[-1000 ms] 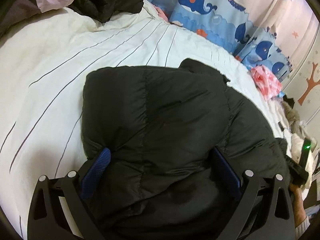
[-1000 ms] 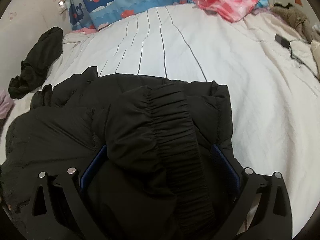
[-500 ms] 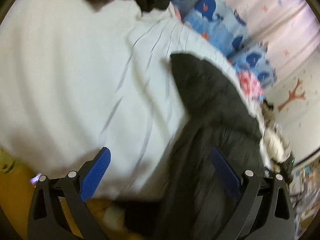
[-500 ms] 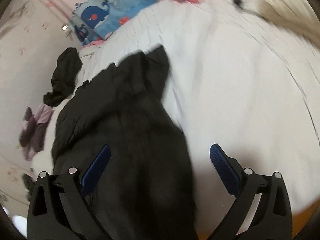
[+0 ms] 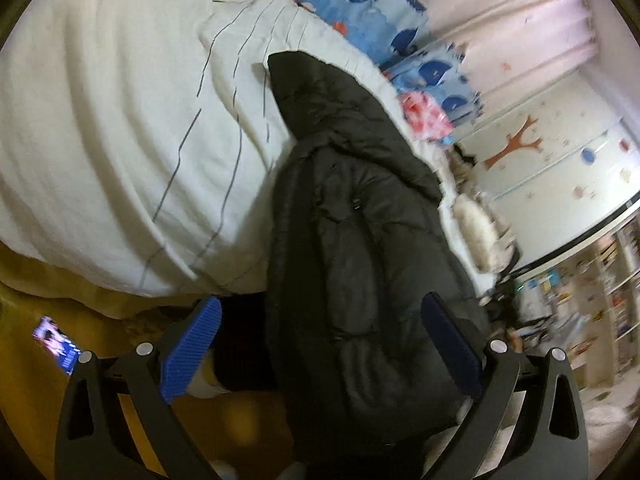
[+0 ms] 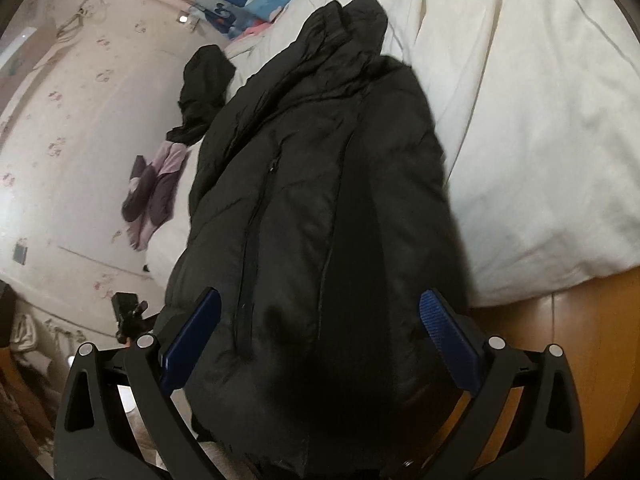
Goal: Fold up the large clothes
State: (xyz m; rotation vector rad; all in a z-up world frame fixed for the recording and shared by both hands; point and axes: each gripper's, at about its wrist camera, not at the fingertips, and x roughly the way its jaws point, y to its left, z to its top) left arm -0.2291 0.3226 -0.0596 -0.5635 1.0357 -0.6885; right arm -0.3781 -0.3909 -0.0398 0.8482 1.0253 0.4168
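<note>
spreading across both views, the bed (image 5: pixel 120 140) with its white striped cover is the biggest thing we see, its edge falling toward a yellowish floor (image 6: pixel 560 320). over that edge lies the black puffer jacket (image 5: pixel 360 260), its collar end up on the cover and its lower part hanging off toward us. behind it we see whale-print pillows (image 5: pixel 360 4) by the wall, a dark garment (image 6: pixel 202 88) and a purple one (image 6: pixel 154 192) near the bed's far side. our left claw (image 5: pixel 318 344) is spread wide, with the jacket lying between its blue pads but not pinched. our right claw (image 6: pixel 318 340) is equally wide, the jacket's bulk between its pads, also unclamped.
</note>
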